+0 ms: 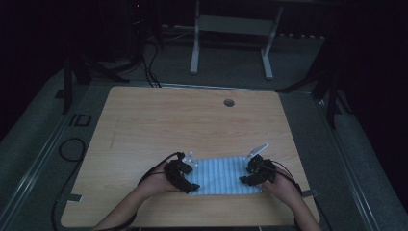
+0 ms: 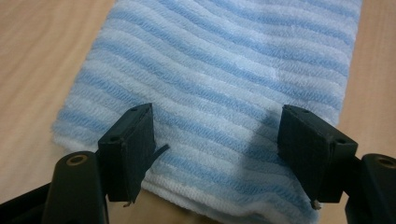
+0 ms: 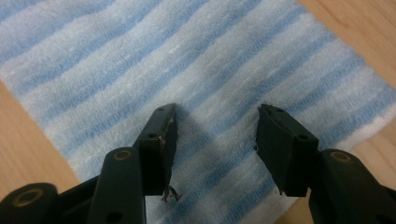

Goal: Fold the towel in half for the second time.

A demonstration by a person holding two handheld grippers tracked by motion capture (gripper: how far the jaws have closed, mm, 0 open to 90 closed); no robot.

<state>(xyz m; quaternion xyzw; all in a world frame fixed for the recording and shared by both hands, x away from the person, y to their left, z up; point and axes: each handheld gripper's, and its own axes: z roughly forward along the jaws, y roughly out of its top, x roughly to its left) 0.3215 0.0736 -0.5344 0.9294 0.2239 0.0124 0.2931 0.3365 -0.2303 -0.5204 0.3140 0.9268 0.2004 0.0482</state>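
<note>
Since both sets of jaws stand apart over opposite short ends of the striped towel [image 1: 221,175], which lies flat near the table's [image 1: 192,120] front edge, a shallow bite from the left gripper [image 2: 217,135] or right gripper [image 3: 215,135] could snag just the top layer (the towel looks doubled), dragging it askew; the high view alone shows both ends together

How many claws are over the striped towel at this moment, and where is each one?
2. The left claw is open over the left end of the blue-and-white striped towel; the right claw is open over its right end.
</note>
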